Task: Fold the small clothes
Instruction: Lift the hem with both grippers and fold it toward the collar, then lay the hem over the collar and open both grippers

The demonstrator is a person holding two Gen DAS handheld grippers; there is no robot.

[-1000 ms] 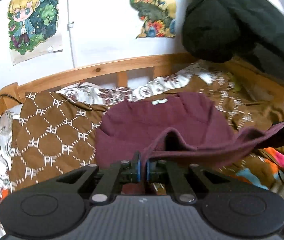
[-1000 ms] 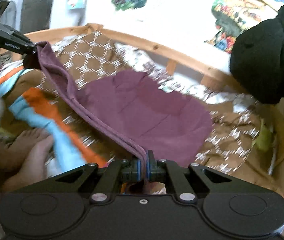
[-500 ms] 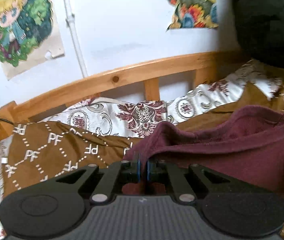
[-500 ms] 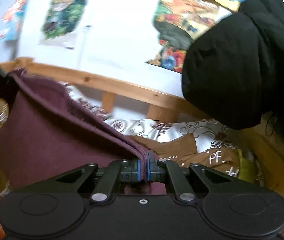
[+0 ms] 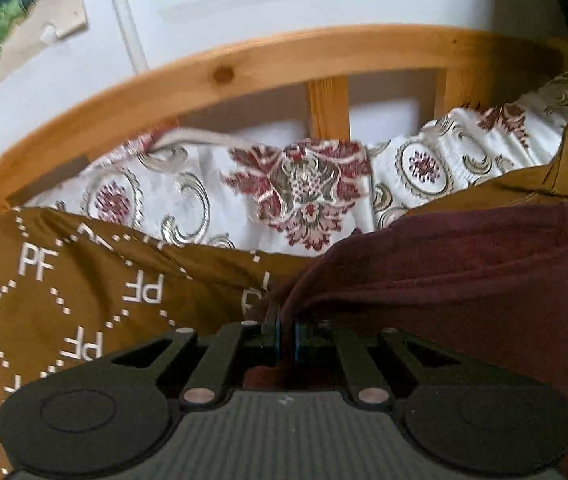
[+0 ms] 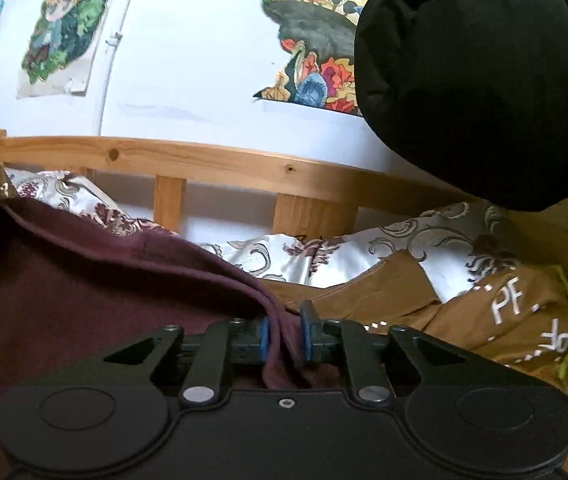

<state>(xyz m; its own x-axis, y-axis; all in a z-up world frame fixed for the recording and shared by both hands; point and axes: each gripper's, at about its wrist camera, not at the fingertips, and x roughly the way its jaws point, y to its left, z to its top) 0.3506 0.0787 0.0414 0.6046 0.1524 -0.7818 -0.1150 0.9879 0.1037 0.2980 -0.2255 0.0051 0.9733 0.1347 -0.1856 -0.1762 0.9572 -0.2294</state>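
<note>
Here the main risk is uneven letting go: the right gripper (image 6: 284, 334) has its pads parted a little, with the maroon garment's (image 6: 83, 280) edge lying loosely between them, so the cloth could slide out on that side first and the fold could land skewed. The left gripper (image 5: 285, 334) looks pinched narrow on the garment's other corner, though blur makes the contact hard to confirm. If it pulls on while the right side slips, the folded edge could bunch. Both grippers sit low and close to the brown blanket (image 5: 63, 300), pointing toward the far wooden bed rail (image 5: 284, 60). The garment lies across the bed, stretched between the 2 tools, near the patterned white sheet (image 5: 304, 192).
</note>
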